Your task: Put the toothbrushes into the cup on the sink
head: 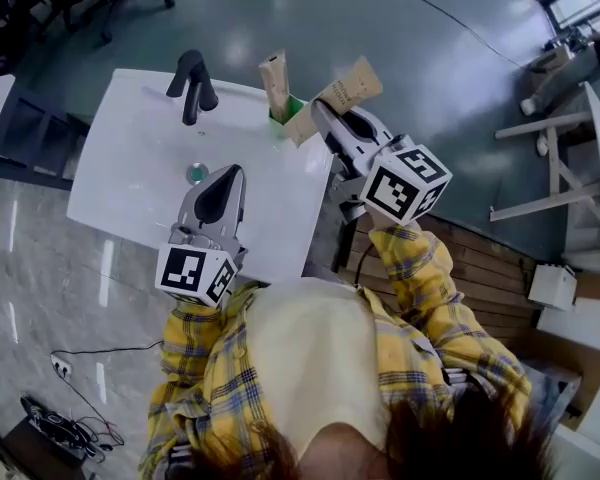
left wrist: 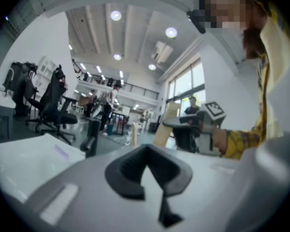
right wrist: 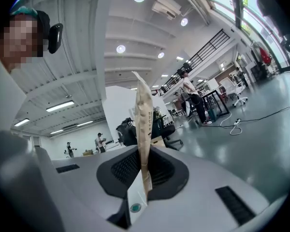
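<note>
My right hand-held gripper [head: 320,110] pinches a toothbrush [head: 348,86] beside the cup [head: 288,109], left hand-held gripper [head: 232,171] pressed together; next I'd lower it in

White sink [head: 120,178], counter and basin in one. Black faucet [head: 193,86] at far edge, middle. Round drain [head: 197,173] in the basin. Green cup [head: 286,114] on far right corner, toothbrush box [head: 274,80] standing in it.
</note>
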Tool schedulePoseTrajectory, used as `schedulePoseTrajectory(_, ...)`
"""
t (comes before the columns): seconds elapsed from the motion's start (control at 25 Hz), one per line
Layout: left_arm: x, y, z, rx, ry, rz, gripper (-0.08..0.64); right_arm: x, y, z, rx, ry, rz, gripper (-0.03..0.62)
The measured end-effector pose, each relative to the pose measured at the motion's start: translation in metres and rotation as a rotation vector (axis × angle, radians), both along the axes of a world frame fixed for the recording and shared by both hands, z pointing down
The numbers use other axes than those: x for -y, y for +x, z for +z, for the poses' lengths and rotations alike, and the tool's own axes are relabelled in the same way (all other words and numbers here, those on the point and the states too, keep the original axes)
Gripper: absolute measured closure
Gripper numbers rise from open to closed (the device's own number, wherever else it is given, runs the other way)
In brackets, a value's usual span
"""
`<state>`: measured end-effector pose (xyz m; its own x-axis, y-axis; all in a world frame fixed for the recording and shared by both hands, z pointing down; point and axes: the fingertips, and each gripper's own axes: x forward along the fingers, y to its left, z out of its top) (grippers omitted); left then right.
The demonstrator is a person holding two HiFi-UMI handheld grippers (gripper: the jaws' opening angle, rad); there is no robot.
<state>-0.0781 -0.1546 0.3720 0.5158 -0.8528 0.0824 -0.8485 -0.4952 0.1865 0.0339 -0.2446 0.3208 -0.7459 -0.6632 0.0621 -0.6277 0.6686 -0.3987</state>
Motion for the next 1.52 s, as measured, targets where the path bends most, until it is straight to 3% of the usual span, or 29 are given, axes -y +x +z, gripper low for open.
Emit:
schedulePoseTrajectory(0.32, -0.009, -0.003, 0.007, 0.008, -0.025, -0.016, 0.555, 0.029, -0.003, 0.009, -0.03, 0.042, 0.127, 0.56)
schedulePoseTrajectory(0.8, -0.009, -0.004, 0.009, 0.017, -0.025, -0.035, 0.555, 0.048, 0.004, 0.019, 0.001, 0.026, 0.313, 0.56)
schedulePoseTrajectory(1.16, -0.011, 0.0, 0.01, 0.021, -0.024, -0.031, 0.555, 0.052, 0.004, 0.024, 0.014, 0.016, 0.347, 0.56)
schedulePoseTrajectory(1.52, -0.007, 0.0, 0.011, 0.031, -0.022, -0.028, 0.555, 0.048, -0.011, 0.054, -0.111, 0.026, 0.328, 0.56)
